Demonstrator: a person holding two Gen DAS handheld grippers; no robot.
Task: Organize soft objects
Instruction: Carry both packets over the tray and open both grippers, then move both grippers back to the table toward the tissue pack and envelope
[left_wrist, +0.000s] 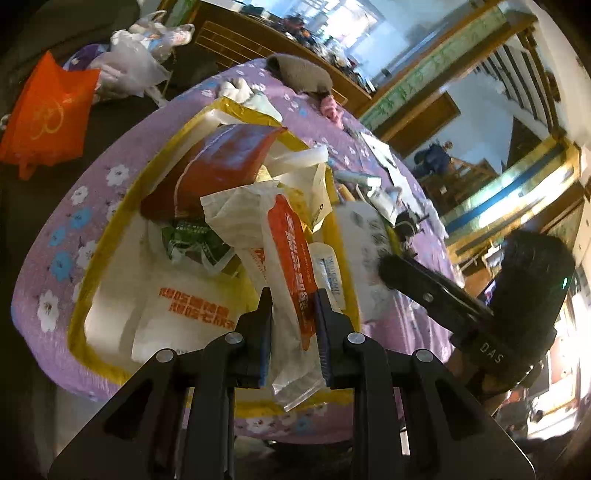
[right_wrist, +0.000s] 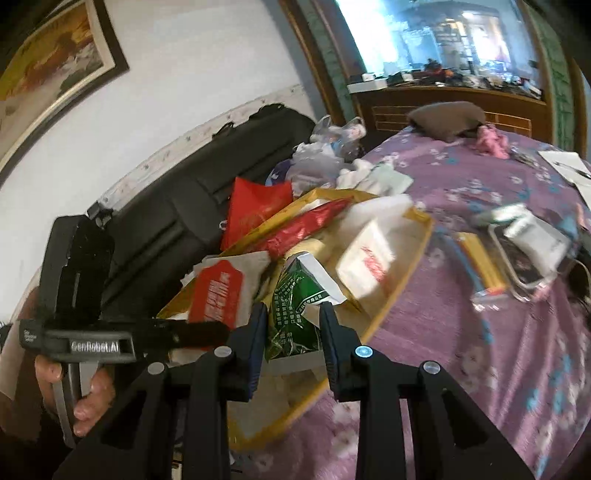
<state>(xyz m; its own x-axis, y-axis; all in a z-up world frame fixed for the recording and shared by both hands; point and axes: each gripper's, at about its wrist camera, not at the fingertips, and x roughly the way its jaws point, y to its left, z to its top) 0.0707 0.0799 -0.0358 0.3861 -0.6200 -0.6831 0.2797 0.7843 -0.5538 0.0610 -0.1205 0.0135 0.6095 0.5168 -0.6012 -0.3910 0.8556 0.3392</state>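
Packets, both light, limp, crinkly film. Left gripper (left_wrist: 293, 295) pinches the orange-and-white packet (left_wrist: 291, 251) mid-length; right gripper (right_wrist: 293, 314) clamps the green packet (right_wrist: 295, 302), over the yellow-rimmed tray (left_wrist: 110, 221) at 12 o'clock. Such slick film likely slips at the edges, so mid-body holds suit best.

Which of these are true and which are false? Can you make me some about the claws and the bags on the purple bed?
1. The left claw is pinching a clear packet with an orange stripe. True.
2. The right claw has a blue sock between its fingers. False: it holds a green printed bag.
3. The bags are piled in a yellow-edged tray on a purple flowered cover. True.
4. The orange bag lies inside the tray. False: it sits off the bed, on the dark surface beside it.
5. A brown cushion lies at the bed's far end. True.
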